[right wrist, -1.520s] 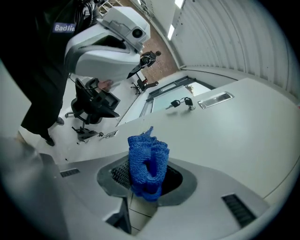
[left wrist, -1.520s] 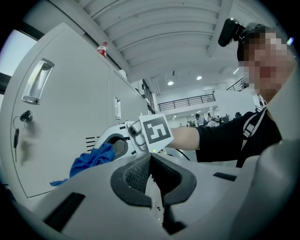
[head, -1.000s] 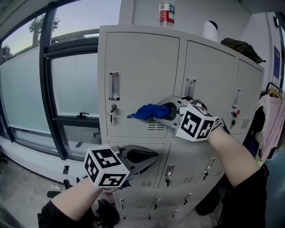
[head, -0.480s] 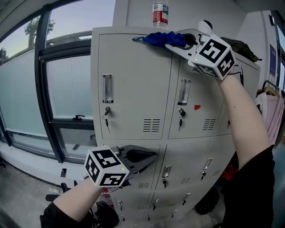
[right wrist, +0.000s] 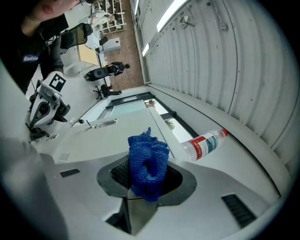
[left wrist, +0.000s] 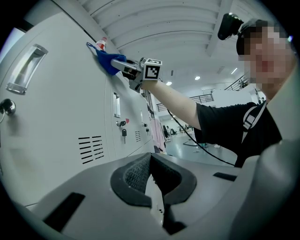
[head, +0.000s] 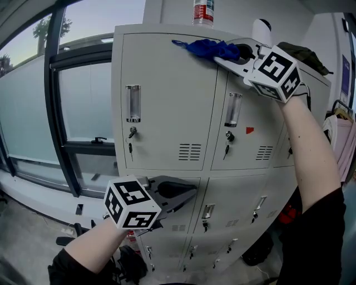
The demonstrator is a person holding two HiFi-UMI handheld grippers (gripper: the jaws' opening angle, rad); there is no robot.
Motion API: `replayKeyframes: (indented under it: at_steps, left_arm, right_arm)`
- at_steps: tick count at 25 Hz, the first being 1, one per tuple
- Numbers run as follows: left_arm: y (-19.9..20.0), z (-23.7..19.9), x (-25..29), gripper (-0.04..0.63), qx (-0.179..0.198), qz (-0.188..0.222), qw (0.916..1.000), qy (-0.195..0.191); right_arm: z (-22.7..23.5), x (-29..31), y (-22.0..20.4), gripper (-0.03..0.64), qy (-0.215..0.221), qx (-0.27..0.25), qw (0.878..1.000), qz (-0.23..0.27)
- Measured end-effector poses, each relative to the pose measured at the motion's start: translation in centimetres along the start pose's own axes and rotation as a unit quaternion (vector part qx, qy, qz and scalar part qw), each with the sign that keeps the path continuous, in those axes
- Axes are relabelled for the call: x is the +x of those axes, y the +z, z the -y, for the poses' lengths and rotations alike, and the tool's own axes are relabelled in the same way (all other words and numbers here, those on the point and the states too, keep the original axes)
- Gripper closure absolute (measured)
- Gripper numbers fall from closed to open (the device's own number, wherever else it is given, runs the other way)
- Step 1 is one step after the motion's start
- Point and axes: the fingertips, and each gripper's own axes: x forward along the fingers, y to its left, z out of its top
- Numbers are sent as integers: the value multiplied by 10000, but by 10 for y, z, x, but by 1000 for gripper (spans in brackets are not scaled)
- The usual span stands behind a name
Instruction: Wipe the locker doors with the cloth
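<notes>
While reaching high with the right gripper (head: 236, 51), clamping the blue cloth (head: 208, 49) tight between its jaws and pressing it at the top edge of the upper left locker door (head: 167, 100), just below a bottle (head: 203, 12) on the locker top. Holding the left gripper (head: 189, 192) low, near the lower doors (head: 239, 200), jaws together on nothing.

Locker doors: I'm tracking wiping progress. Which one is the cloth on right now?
The top-left door: the blue cloth, clamped in the right gripper, lies against its upper right corner, near the seam with the next door. No other door has the cloth on it.
</notes>
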Motion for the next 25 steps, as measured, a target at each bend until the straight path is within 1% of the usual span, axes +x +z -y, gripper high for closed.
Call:
replayKeyframes:
  at_steps: [11, 19, 22, 25]
  left_arm:
    - [-5, 6, 4, 588, -36, -19, 9999, -97]
    - [-10, 4, -2, 588, -90, -40, 9999, -102]
    - [-12, 2, -5, 588, -100, -55, 9999, -115]
    - [-15, 1, -10, 588, -139, -48, 9998, -108]
  right_arm:
    - [-105, 2, -22, 514, 879, -90, 9961, -69]
    - [-192, 3, -40, 514, 1494, -247, 9880, -303]
    - [-222, 2, -45, 514, 1688, -343, 9842, -414]
    - [-253, 0, -54, 514, 1826, -327, 9811, -552]
